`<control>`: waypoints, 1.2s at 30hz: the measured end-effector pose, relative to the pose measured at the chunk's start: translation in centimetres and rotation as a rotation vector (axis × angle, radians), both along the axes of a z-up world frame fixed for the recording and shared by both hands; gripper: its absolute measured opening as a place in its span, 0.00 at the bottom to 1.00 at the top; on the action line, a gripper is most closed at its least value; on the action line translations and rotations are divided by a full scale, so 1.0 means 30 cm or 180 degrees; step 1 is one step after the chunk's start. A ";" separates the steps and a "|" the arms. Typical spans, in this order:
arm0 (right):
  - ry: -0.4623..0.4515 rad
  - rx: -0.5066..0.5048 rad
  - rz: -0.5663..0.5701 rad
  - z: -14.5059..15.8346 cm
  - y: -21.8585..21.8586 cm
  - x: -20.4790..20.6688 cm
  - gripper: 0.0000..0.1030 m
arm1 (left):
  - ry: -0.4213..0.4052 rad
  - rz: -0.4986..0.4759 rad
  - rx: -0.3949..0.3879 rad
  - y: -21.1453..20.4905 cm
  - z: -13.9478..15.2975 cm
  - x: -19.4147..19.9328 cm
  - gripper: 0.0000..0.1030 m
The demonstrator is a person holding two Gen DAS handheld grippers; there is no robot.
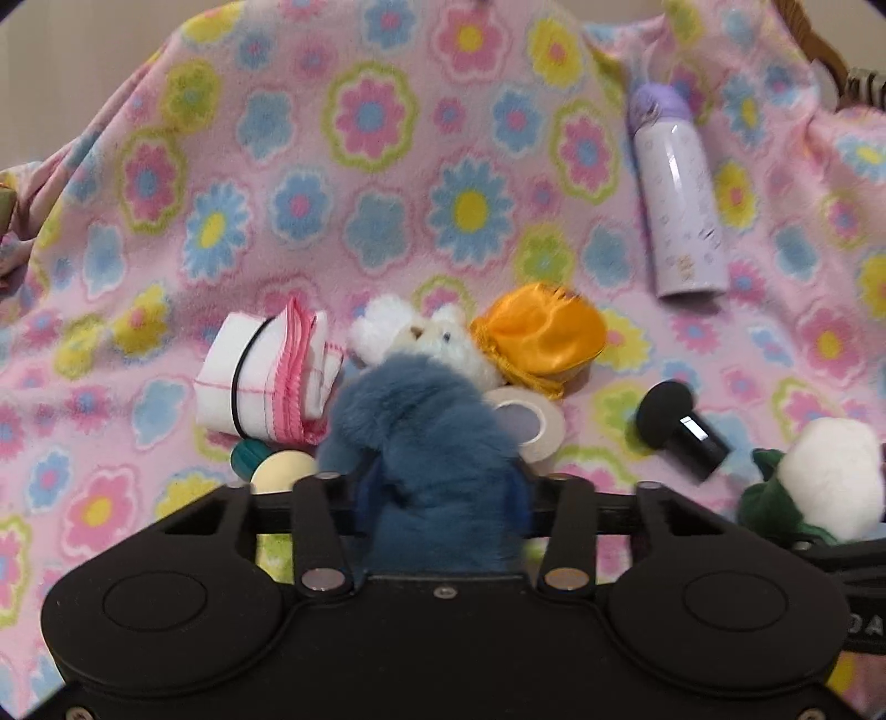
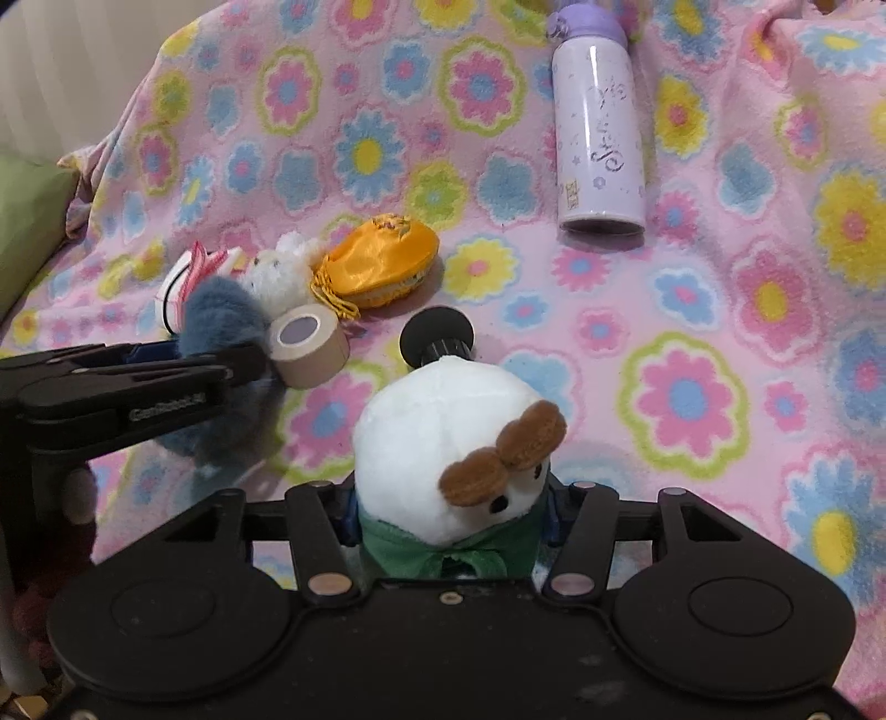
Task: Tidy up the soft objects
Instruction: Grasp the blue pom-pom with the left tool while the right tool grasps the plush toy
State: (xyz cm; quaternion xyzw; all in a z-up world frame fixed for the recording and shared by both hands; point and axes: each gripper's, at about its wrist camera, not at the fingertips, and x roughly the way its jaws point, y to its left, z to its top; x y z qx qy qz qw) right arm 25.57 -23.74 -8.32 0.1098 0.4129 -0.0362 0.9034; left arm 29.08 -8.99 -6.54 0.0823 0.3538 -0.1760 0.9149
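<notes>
A fluffy blue plush [image 1: 426, 432] fills the jaws of my left gripper [image 1: 437, 482], which is shut on it just above a flowered pink blanket [image 1: 387, 166]. The right wrist view shows that same left gripper [image 2: 238, 365] from the side, with the blue plush [image 2: 227, 327] bulging around it. My right gripper [image 2: 451, 515] is shut on a round white plush [image 2: 443, 437] with a brown moustache and a green collar. In the left wrist view the white plush [image 1: 830, 476] shows at the right edge. A small white bear [image 1: 421, 338], an orange satin pouch [image 1: 545, 332] and a banded folded cloth [image 1: 266, 376] lie just beyond.
A tape roll [image 1: 531, 426], a black sponge-tipped applicator [image 1: 681, 426] and a cream puff [image 1: 282, 471] lie near the plushes. A purple bottle [image 1: 678, 199] lies farther back on the right. A green cushion [image 2: 27, 221] sits at the left edge, and a wicker rim [image 1: 819, 44] at the top right.
</notes>
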 end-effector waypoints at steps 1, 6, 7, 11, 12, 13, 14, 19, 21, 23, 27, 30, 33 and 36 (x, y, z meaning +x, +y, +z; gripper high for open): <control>-0.0022 -0.0003 -0.0008 0.010 0.000 -0.006 0.52 | -0.0015 -0.0005 -0.0025 0.004 0.013 -0.007 0.39; -0.0096 -0.0037 -0.0025 0.052 -0.001 -0.034 0.52 | -0.0095 -0.0052 -0.0153 0.029 0.080 -0.049 0.28; -0.0107 -0.0030 -0.0027 0.060 -0.001 -0.041 0.52 | -0.0105 -0.0052 -0.0178 0.038 0.093 -0.061 0.28; -0.0119 0.0009 -0.0031 0.078 -0.003 -0.068 0.52 | -0.0090 -0.0152 -0.0109 0.058 0.107 -0.113 0.35; -0.0118 0.0014 -0.0031 0.080 -0.003 -0.073 0.52 | -0.0079 -0.0160 -0.0053 0.061 0.100 -0.121 0.45; -0.0120 0.0020 -0.0028 0.082 -0.001 -0.078 0.52 | -0.0073 -0.0151 -0.0024 0.065 0.091 -0.128 0.54; -0.0121 0.0025 -0.0026 0.083 0.000 -0.083 0.52 | -0.0057 -0.0141 -0.0017 0.071 0.080 -0.131 0.59; -0.0109 0.0069 -0.0021 0.086 -0.002 -0.095 0.53 | 0.0232 -0.0017 -0.0049 0.093 0.007 -0.106 0.72; -0.0102 0.0085 -0.0028 0.083 -0.005 -0.095 0.53 | 0.0372 0.0022 -0.0106 0.098 -0.025 -0.080 0.73; -0.0089 0.0109 -0.0040 0.078 -0.011 -0.090 0.53 | 0.0499 0.0064 -0.0158 0.097 -0.056 -0.045 0.73; -0.0036 0.0166 -0.0063 0.061 -0.022 -0.072 0.53 | 0.0562 0.0127 -0.0214 0.085 -0.084 0.020 0.79; 0.0004 0.0188 -0.0070 0.046 -0.024 -0.056 0.53 | 0.0532 0.0128 -0.0213 0.063 -0.092 0.069 0.80; 0.0050 0.0222 -0.0072 0.031 -0.028 -0.039 0.53 | 0.0556 0.0113 -0.0247 0.032 -0.102 0.116 0.89; 0.0068 0.0240 -0.0071 0.024 -0.028 -0.028 0.53 | 0.0543 0.0080 -0.0292 0.011 -0.113 0.142 0.94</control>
